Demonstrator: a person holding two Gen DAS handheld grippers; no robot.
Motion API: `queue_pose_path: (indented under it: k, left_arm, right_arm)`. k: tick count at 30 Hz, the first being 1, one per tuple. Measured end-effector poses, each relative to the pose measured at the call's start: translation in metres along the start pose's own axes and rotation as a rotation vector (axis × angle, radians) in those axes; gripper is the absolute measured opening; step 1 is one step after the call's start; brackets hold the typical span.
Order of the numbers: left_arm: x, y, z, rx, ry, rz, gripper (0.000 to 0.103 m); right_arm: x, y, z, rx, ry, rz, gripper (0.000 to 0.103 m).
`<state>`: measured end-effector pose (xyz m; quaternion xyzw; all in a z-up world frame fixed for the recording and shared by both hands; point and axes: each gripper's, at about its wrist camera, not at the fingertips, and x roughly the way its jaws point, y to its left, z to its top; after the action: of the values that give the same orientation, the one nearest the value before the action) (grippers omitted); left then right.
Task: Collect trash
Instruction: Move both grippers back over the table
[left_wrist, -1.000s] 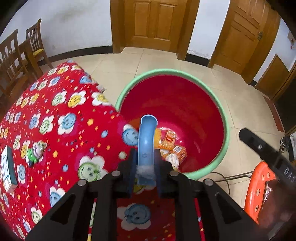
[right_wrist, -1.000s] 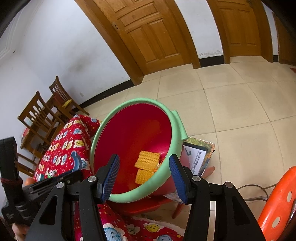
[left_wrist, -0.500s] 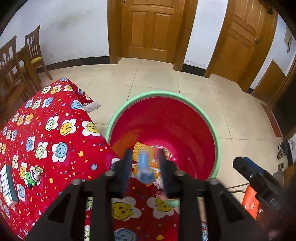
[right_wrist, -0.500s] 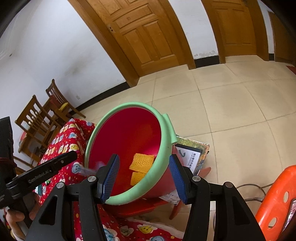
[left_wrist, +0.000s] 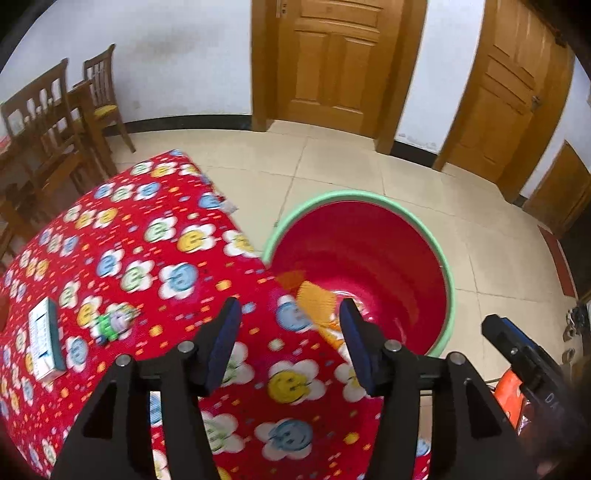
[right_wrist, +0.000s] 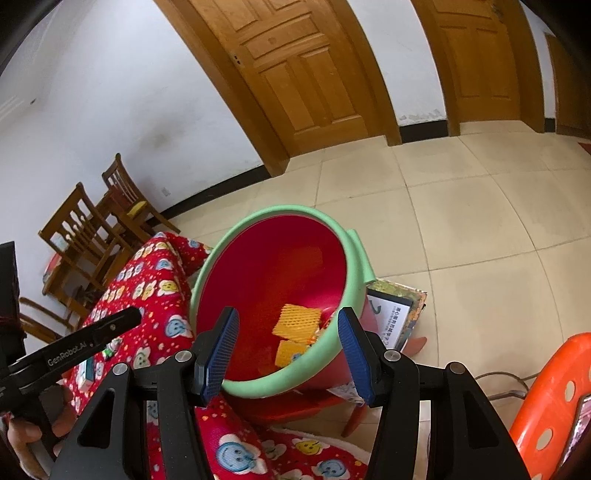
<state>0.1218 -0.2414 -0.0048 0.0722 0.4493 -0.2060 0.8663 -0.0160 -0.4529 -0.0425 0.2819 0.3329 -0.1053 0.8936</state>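
Both our claws, left claw (left_wrist: 290, 325) and right claw (right_wrist: 288, 338), gape empty; trash (right_wrist: 295, 320) lies in the bin (right_wrist: 332, 229) ahead. Reaching left for the toy (left_wrist: 110, 325), we risk sweeping the box (left_wrist: 44, 339) off the counter (left_wrist: 122, 236).

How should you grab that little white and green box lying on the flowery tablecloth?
The box lies flat on the tablecloth, long and narrow. Come from above and pinch across its two long sides near the middle; that way is probably narrow enough for the open left gripper.
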Motion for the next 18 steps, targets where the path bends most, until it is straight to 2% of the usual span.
queue_pose_path:
  k: [10,14,18]
  left_arm:
    - [-0.041,0.049,-0.016,-0.094,-0.039,0.079,0.056]
    - [-0.060,0.074,-0.023,-0.140,-0.067,0.126,0.067]
    - [-0.078,0.105,-0.030,-0.189,-0.090,0.176,0.067]
  right_arm:
    - [-0.009,0.035,-0.008,-0.061,-0.004,0.049,0.063]
    - [-0.009,0.054,-0.013,-0.090,0.006,0.077,0.064]
    - [-0.007,0.075,-0.019,-0.124,0.016,0.101,0.066]
